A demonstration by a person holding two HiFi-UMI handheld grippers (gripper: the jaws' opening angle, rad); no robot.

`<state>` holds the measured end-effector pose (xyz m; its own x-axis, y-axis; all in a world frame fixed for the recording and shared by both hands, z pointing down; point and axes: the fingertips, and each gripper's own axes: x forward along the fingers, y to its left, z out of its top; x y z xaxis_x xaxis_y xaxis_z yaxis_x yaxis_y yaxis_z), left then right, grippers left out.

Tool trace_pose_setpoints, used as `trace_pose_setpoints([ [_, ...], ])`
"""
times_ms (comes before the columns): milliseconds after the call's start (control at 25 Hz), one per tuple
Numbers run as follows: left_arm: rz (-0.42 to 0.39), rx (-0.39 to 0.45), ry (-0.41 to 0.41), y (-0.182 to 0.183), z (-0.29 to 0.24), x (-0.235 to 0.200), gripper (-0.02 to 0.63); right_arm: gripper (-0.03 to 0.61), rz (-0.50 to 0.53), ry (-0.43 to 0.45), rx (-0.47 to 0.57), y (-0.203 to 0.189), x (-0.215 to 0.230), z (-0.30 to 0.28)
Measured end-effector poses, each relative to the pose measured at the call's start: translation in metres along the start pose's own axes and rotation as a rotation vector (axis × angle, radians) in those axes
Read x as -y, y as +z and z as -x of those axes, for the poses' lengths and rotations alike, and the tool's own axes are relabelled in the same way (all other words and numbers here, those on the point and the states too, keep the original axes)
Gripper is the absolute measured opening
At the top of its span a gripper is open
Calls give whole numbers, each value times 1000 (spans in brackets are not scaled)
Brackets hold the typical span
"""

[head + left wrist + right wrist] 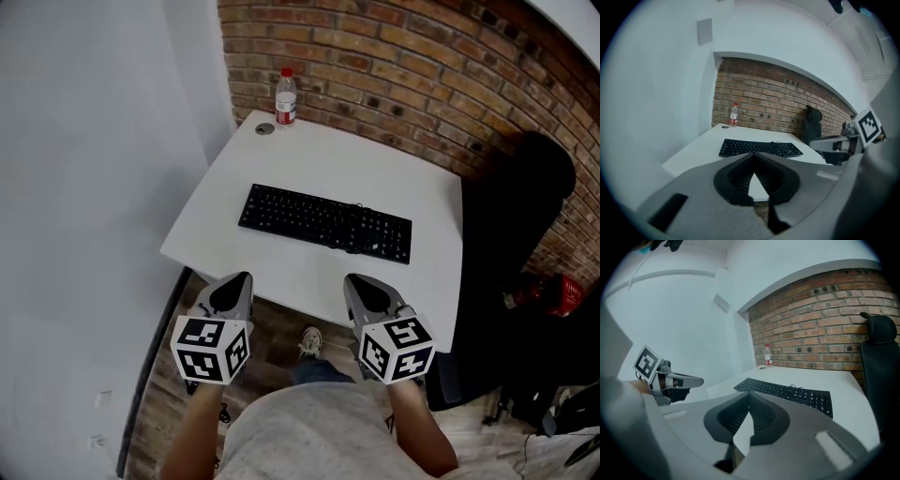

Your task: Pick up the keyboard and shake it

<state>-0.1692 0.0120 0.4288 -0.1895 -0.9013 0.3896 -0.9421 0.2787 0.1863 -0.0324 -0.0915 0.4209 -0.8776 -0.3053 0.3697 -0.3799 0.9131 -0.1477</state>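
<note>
We see a white table (281, 159) filling the middle of the head view, with a black chair (525, 206) at its right. The black keyboard (323, 223) lies flat at the table's centre, its cable bunched on its right half. Below it, short of the near edge, our left gripper (244, 277) and right gripper (351, 279) hover with jaws pressed together, pinching nothing. A water bottle (286, 97) stands at the upper left corner, with a small round lid (264, 128) just beside it.

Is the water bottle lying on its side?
No, the bottle stands upright on the table, with its red cap on top.
</note>
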Motion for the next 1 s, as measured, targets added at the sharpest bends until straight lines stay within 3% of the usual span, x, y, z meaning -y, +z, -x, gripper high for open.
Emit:
trace_pose_setpoints([
  [440,-14,-54,-32,36,-98,-4,-6,11,-49,-37,-31,22,78,-48],
  [840,-1,-93,-35,46,-169,-15,-5,11,-72,-76,-70,23,147,-78],
  [1000,28,-139,-51,39,-191,-29,91,29,-104,-104,-103,12,176,-82],
])
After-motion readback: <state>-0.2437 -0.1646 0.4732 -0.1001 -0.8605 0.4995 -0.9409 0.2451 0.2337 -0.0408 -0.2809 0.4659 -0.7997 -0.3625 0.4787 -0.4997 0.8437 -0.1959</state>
